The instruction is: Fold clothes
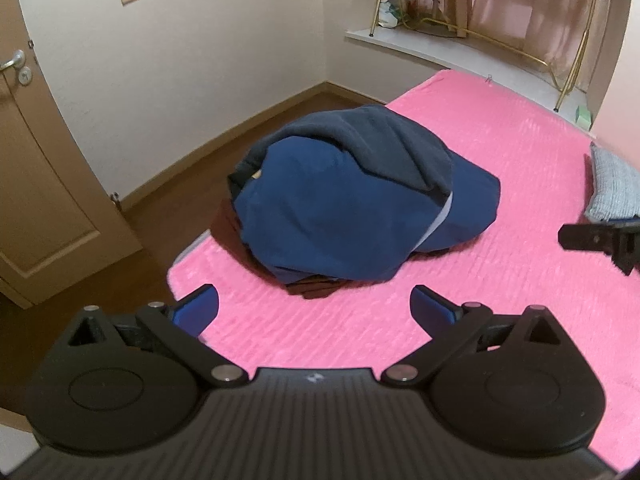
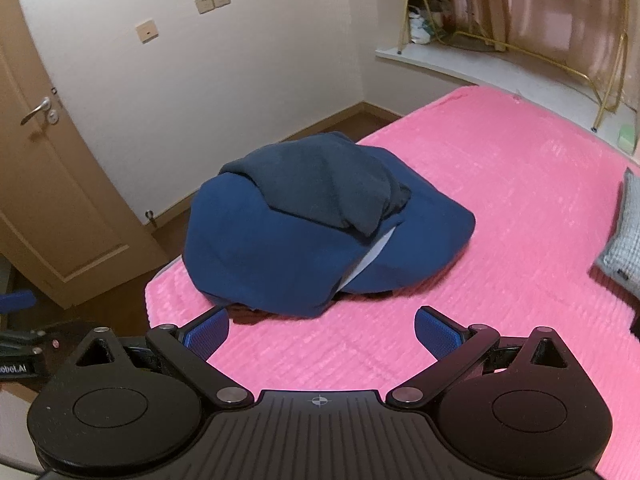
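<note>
I hold my left gripper (image 1: pixel 315 308) and right gripper (image 2: pixel 322 330) with jaws spread wide, empty. The heap of blue clothes (image 2: pixel 304 236) lies just ahead of both on the pink bedspread (image 2: pixel 500 208).

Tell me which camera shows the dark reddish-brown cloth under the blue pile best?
The left wrist view: the dark reddish-brown cloth sticks out along the blue pile's near and left edges. The right wrist view shows only a dark sliver beneath the pile's front edge.
</note>
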A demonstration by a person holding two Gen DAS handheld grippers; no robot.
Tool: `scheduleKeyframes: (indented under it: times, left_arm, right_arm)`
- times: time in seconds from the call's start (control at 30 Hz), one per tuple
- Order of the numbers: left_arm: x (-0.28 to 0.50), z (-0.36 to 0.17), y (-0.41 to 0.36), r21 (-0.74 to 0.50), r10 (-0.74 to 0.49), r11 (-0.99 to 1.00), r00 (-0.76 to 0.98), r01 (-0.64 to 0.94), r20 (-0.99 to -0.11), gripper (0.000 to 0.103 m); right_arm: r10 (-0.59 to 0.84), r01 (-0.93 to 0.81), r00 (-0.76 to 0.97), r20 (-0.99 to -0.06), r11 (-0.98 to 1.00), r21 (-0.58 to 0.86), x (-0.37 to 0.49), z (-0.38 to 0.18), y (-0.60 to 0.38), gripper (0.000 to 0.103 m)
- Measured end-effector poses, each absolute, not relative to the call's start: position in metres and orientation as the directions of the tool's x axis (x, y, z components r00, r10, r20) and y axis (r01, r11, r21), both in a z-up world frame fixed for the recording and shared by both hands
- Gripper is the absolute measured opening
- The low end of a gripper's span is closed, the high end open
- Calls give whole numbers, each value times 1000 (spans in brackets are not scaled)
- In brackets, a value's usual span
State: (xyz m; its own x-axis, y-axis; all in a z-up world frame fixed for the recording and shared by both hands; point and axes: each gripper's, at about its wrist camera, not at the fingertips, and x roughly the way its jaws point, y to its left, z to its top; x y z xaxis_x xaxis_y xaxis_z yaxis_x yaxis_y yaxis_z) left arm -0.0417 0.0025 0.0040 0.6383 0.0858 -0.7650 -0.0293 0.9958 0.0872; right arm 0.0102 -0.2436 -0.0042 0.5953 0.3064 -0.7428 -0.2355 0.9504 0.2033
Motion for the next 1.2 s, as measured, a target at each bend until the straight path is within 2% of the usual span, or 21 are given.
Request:
scheduleKeyframes:
  times: [0.2,0.33,0.77,0.8,0.83,0.87,1.03,1.13,1.2]
  left_arm:
    - [-18,1,26,199,157,980,668,-13,-727,102]
    - [24,-9,54,234,159,972,660,26,-734,102]
    - [241,-95,155,323,70,910,672,260,-737,99]
    - [254,-105,158,333,52,896,674,295,-736,97]
    - [267,-115,162,340,27,878,675,337,-737,97]
    - [279,-126,163,354,8,857,676,375,-737,96]
    - [317,-180,160,386,-141,712,658,586,-740,92]
    - [332,-200,153,382,-202,651,635,656,-746,81]
    - [343,-209,149,371,-239,626,621,686,-747,74]
  right_arm:
    - [316,-310,620,-718,940,145,36,2,-224,101]
    - [305,-379,629,-715,923,61,68,-4,-194,101]
    - [243,-538,631,-737,822,-189,251,-69,-55,100]
    - [242,-550,627,-740,810,-201,262,-77,-48,96]
    - [244,-569,615,-749,795,-208,274,-86,-40,85]
    - [246,-588,602,-760,781,-213,285,-98,-33,79]
    - [229,-650,558,-798,718,-248,317,-149,-7,79]
    - [212,-673,537,-817,691,-264,327,-171,1,61]
    - [203,-682,530,-824,679,-271,330,-183,1,56]
